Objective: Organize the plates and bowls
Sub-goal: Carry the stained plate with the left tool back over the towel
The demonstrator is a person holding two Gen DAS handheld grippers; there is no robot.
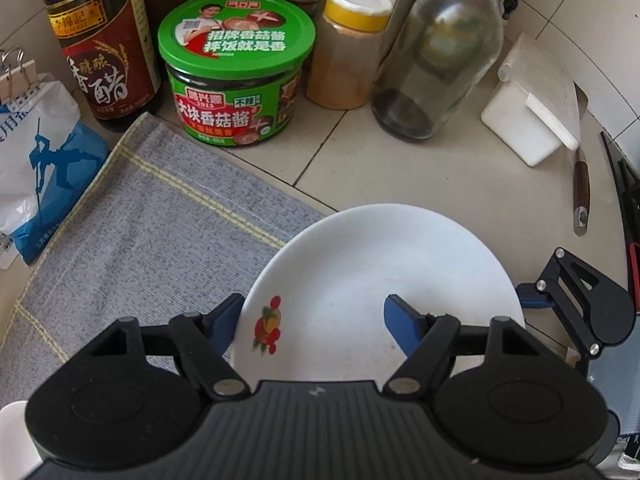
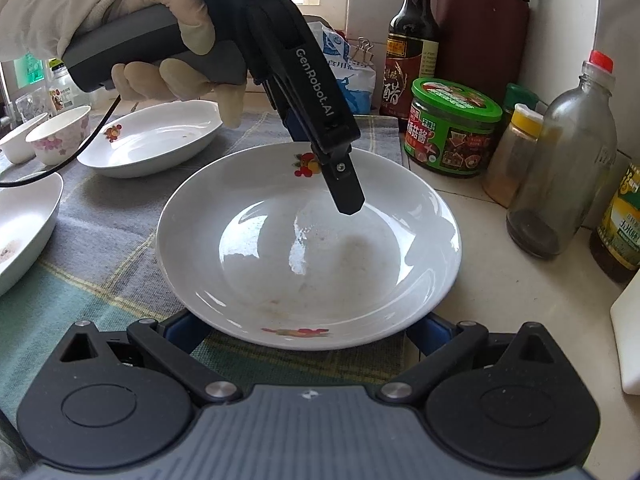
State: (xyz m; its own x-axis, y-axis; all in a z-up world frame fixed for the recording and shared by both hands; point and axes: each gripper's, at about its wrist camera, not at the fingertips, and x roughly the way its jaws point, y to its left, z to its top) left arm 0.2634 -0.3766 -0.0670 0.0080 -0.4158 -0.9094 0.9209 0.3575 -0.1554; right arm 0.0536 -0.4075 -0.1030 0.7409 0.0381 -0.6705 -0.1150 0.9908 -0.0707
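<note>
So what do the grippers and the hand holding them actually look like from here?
Both grippers are black with ribbed grey bodies, round black hubs, silver pivot pins and blue pads. The left gripper has white "GenRobot.AI" lettering, a grey handle and a black cable. The hand wears a cream glove.

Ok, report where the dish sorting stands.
Nothing looks stacked yet. In hand: the left gripper straddles the rim of the near plate, jaws open, while the right gripper sits open at its near edge. Left: the far plate, the two bowls and another dish, all lying separate on the cloth.
</note>
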